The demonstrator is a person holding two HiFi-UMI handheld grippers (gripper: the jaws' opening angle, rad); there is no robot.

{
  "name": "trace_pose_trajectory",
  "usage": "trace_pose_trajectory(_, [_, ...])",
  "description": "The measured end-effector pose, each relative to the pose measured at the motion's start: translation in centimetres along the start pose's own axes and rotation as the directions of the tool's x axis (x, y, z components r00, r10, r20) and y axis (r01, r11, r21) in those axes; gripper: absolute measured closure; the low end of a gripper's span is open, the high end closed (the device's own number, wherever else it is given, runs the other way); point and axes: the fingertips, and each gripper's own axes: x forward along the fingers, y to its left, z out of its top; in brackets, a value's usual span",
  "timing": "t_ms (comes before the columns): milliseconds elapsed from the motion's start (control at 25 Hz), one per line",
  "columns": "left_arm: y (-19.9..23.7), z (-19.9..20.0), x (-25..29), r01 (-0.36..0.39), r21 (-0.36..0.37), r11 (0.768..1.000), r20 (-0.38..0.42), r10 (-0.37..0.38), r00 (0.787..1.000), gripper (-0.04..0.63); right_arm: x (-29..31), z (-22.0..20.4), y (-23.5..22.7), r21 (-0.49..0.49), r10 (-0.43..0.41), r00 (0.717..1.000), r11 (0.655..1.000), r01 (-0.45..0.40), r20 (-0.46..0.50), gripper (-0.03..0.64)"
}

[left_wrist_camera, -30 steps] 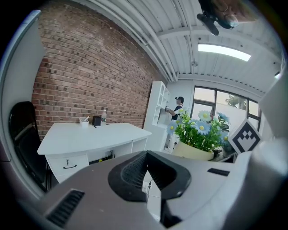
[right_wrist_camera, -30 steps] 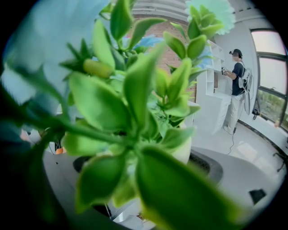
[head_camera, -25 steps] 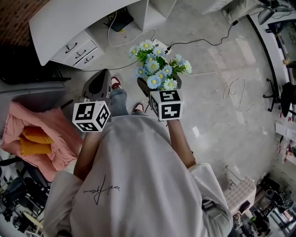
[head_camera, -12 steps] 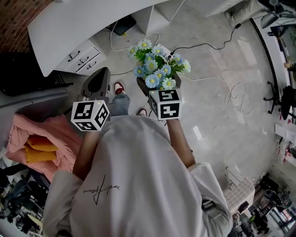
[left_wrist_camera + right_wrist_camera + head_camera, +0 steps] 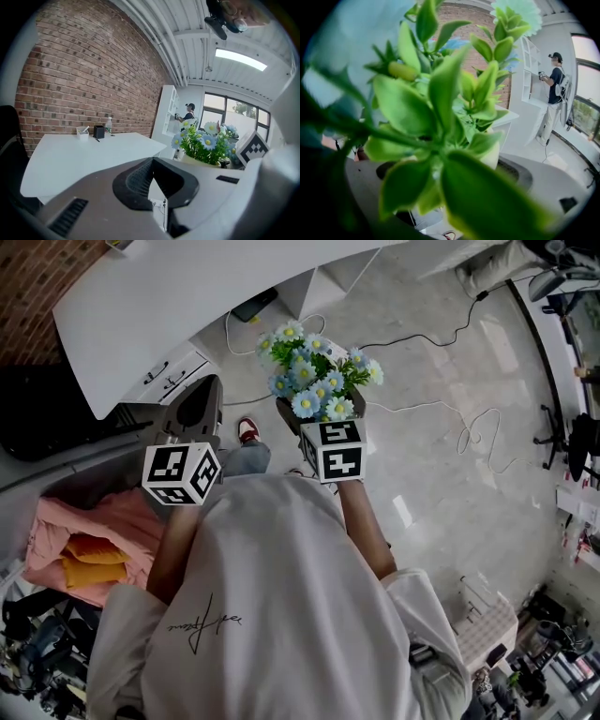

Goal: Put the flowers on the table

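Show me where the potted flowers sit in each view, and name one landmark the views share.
Head view: potted flowers at upper centre.
Left gripper view: right of centre, at mid height.
Right gripper view: they fill the frame, leaves close and blurred.
Shared landmark: the white table, upper left in the head view, left in the left gripper view, peeking out behind the leaves right of centre in the right gripper view.

left hand-held gripper (image 5: 208, 395): jaws together, empty | right hand-held gripper (image 5: 322, 418): jaws clamped on flowers (image 5: 314, 376) | both forearms forward
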Motion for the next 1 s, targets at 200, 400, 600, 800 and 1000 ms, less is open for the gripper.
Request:
trace_pose_trajectory(200, [2.8,1.6,1.6,0.015,-0.004,1.000,0.007,-0.015,1.000,0.594,2.4,2.3,0.6,0.003,-0.011,1.000,1.000,0.011,-0.002,0.115])
trace_pose_trajectory(400, [5.5,3.2,3.0,0.033,-0.006,0.999,0.022,-0.033,0.999,0.594,4.7,4.5,1.2,0.000,-0.031,1.000,1.000,0.031,0.003,0.115])
trace_pose_trajectory(600, [7.9,3.7,4.0,0.037,-0.010,0.999,0.027,-0.037,0.999,0.594,6.9,5.5,2.1,-0.002,-0.033,0.999,0.999,0.033,-0.005,0.115])
trace_pose_trajectory(800, [9.8,4.2,4.2,0.023,-0.016,1.000,0.032,-0.023,0.999,0.594,8.5,6.5,3.4,-0.015,-0.013,1.000,1.000,0.013,-0.010,0.115])
trace_pose_trajectory(1000, [10.7,3.8,3.6,0.006,-0.029,1.000,0.029,-0.005,1.000,0.594,9.1,6.7,4.1,-0.031,-0.001,1.000,1.000,0.000,-0.016,0.115])
